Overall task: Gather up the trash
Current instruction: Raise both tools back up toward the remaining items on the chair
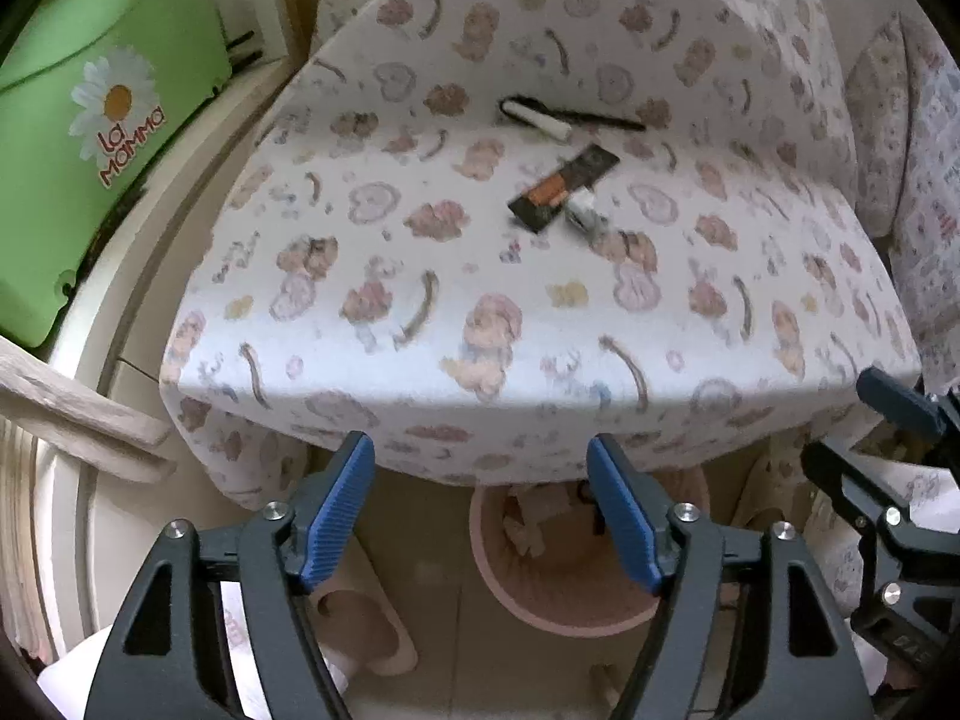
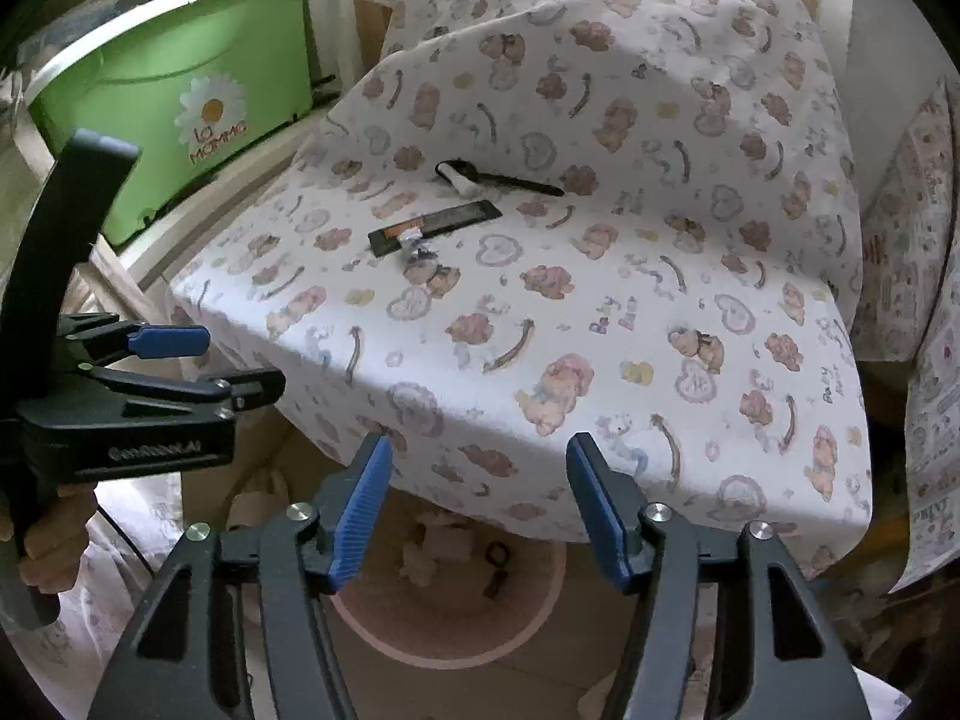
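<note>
Your left tool (image 1: pixel 480 516) and right tool (image 2: pixel 474 516) both hang released at the desk's (image 1: pixel 420 372) near edge, above the pink bin (image 1: pixel 558 612). The dark wrapper (image 1: pixel 563 189) lies ahead mid-desk, long axis slanting up-right, slightly nearer your left. Only the right view shows the bin's contents clearly.

**Cloth, plastic and ribbed pads**

I see a matt printed cloth (image 1: pixel 480 276) with soft folds. On it lies a dark glossy wrapper (image 1: pixel 564 189) beside a crumpled foil scrap (image 1: pixel 585 216). My left gripper (image 1: pixel 480 516) and right gripper (image 2: pixel 477 516) show matt black plastic, ribbed blue pads and shiny metal screws. The green tub (image 1: pixel 90 138) and pink bin (image 2: pixel 450 630) look like smooth plastic.
</note>
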Tool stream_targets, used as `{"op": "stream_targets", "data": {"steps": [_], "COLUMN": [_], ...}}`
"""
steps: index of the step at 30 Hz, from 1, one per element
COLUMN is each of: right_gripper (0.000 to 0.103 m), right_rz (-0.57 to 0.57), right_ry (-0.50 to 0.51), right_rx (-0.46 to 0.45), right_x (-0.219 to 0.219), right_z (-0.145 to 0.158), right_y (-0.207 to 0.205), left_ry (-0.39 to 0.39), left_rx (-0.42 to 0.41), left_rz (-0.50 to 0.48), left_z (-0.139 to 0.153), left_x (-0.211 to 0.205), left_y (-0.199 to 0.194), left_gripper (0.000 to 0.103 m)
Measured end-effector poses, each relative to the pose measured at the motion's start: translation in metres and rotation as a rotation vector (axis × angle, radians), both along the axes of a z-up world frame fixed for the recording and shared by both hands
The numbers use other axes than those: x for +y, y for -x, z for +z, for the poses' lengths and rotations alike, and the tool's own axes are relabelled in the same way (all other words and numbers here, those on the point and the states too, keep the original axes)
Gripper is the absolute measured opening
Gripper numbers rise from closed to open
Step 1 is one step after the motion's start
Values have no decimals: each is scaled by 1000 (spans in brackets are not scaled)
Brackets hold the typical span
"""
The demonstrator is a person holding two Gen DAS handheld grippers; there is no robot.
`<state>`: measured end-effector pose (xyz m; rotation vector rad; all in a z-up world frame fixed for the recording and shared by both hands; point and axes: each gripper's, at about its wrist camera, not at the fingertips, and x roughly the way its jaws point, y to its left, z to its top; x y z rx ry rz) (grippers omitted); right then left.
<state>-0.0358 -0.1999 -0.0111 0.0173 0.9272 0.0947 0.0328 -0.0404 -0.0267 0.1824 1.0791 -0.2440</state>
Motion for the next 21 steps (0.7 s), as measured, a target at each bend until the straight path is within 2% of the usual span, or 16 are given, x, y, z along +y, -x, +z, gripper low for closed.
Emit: {"op": "stream_targets", "data": {"steps": [4,10,14,21], "right_gripper": [64,66,66,66], "right_rz": [-19,-47,-46,-62], "right_ry": [11,10,23,47], "right_rx": [-7,-13,-13,-53], "right_x": [2,0,3,-3], "right_z": [0,-3,-4,8], "right_y": [-4,-11,-14,-27], "left_ry": [16,17,69,55], "left_rx": [12,-45,-73,-126], "left_rz": [39,70,96,83], "left_z": [0,10,25,63], "left_x": [6,12,17,9], "left_y": [-12,-15,-19,-52], "left_gripper": [72,72,72,72]}}
